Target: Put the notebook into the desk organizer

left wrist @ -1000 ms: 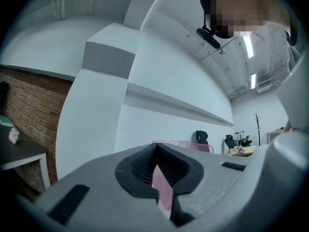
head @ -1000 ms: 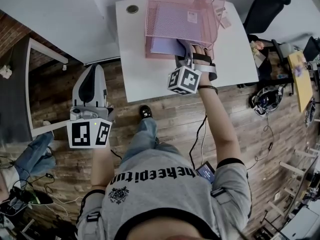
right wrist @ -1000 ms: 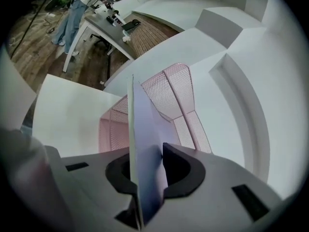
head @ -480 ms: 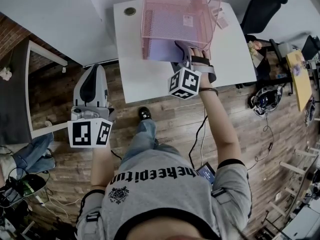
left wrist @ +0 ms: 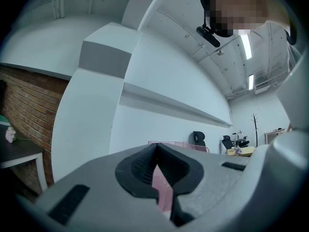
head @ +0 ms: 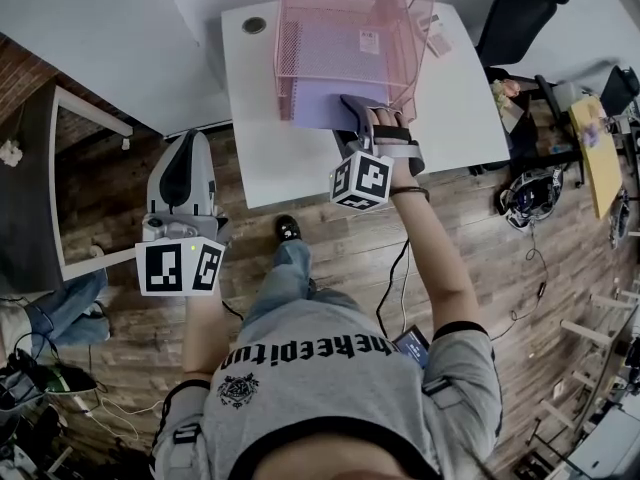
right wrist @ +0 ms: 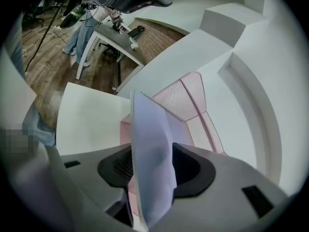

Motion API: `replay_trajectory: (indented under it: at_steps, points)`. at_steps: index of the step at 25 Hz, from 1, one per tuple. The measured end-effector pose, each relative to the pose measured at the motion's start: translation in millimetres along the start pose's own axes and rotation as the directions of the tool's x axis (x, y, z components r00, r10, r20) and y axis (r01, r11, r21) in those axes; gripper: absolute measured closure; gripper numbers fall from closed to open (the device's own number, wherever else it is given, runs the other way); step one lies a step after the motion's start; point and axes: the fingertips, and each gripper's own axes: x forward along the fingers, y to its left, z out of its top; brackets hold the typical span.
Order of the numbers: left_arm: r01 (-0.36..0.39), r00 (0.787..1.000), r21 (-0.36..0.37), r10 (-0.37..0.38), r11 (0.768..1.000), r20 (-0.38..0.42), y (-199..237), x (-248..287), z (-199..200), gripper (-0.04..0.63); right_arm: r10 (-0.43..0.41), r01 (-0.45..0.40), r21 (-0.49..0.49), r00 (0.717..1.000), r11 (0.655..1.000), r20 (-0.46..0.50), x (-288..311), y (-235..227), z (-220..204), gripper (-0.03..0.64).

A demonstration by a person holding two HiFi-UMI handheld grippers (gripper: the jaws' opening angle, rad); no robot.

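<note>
A pink mesh desk organizer (head: 340, 28) stands on the white table (head: 270, 158). The lavender notebook (head: 320, 100) lies in its lowest tier, with its near edge sticking out. My right gripper (head: 362, 118) is at that edge. In the right gripper view the notebook (right wrist: 149, 144) stands edge-on between the right gripper's (right wrist: 154, 166) pads, and the organizer (right wrist: 188, 100) is behind it. These jaws have just been opening and do not press on the notebook. My left gripper (head: 190, 140) hangs over the wooden floor left of the table; in its own view the left gripper (left wrist: 154, 158) is shut and empty.
A black office chair (head: 525, 18) stands behind the table's right end. A cluttered desk (head: 590, 148) and a helmet-like object (head: 530, 198) are at the right. A low white frame table (head: 90, 118) and another person's legs (head: 60, 303) are at the left. Cables lie on the floor.
The right gripper's jaws have spread apart around the notebook and the gripper has drawn back slightly towards the table's front edge. The left gripper has stayed put.
</note>
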Motion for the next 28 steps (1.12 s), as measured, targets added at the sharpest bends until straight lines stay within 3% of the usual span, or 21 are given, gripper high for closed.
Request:
replay_trajectory:
  at_steps: [7, 12, 17, 22, 25, 28]
  points:
    - [0.029, 1.000, -0.002, -0.029, 1.000, 0.007, -12, 2, 3, 0.592, -0.008, 0.006, 0.059, 0.999, 0.998, 0.033, -24, 2, 6, 0.417]
    - [0.055, 0.998, 0.002, -0.055, 0.998, 0.019, -26, -3, 11, 0.592, 0.035, -0.052, 0.212, 0.996, 0.976, 0.085, -49, 4, 13, 0.420]
    - [0.081, 0.996, 0.010, -0.081, 0.997, 0.028, -40, -8, 20, 0.592, 0.024, -0.072, 0.357, 0.990, 0.931, 0.136, -75, -5, 22, 0.443]
    - [0.111, 0.993, 0.016, -0.112, 0.994, 0.045, -52, -14, 30, 0.592, -0.055, -0.021, 0.478, 0.988, 0.878, 0.146, -100, -20, 24, 0.588]
    - [0.129, 0.990, 0.019, -0.130, 0.991, 0.054, -59, -19, 35, 0.591, -0.077, -0.015, 0.533, 0.986, 0.846, 0.150, -114, -25, 24, 0.607]
    - [0.145, 0.987, 0.020, -0.146, 0.989, 0.065, -66, -23, 40, 0.592, -0.097, -0.026, 0.614, 0.981, 0.789, 0.166, -128, -31, 24, 0.615]
